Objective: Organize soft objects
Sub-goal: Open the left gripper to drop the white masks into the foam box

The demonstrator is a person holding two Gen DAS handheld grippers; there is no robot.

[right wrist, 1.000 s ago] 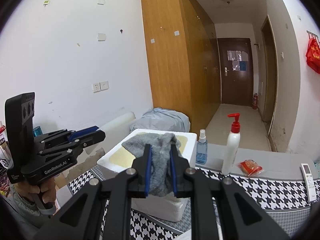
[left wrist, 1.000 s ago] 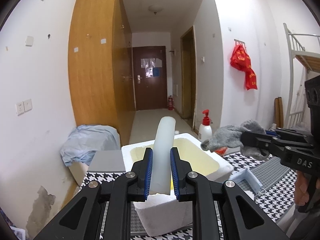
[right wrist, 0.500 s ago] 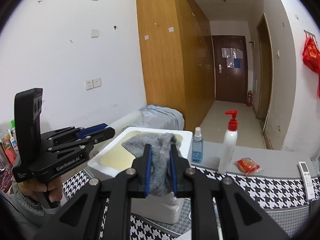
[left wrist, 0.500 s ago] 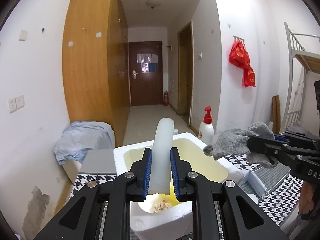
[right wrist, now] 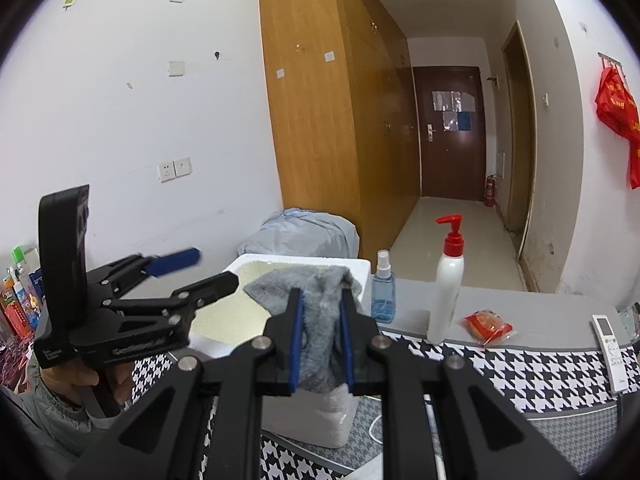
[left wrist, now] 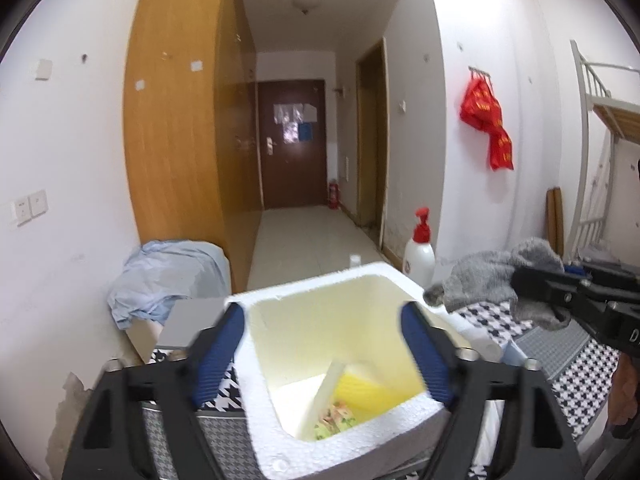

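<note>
Table: it has a black and white check cloth, and the box, bottles and remote sit on it.
Box: a white foam box, open on top, on the table under both grippers. Inside are a pale strip leaning on its side, something yellow and some small bright bits.
Left gripper: it hangs over the box with its blue fingers wide apart. It holds nothing.
Right gripper: its fingers are squeezed tight on the sock. It is just beside the box rim.
Sock: grey and fuzzy, pinched in the right gripper. Its loose end flops over the fingers, above the box edge.
Pump bottle: white with a red top, standing upright past the box.
Spray bottle: small and blue, just beside the box.
Remote: white, lying flat at the far right.
Snack pack: red, near the pump bottle.
</note>
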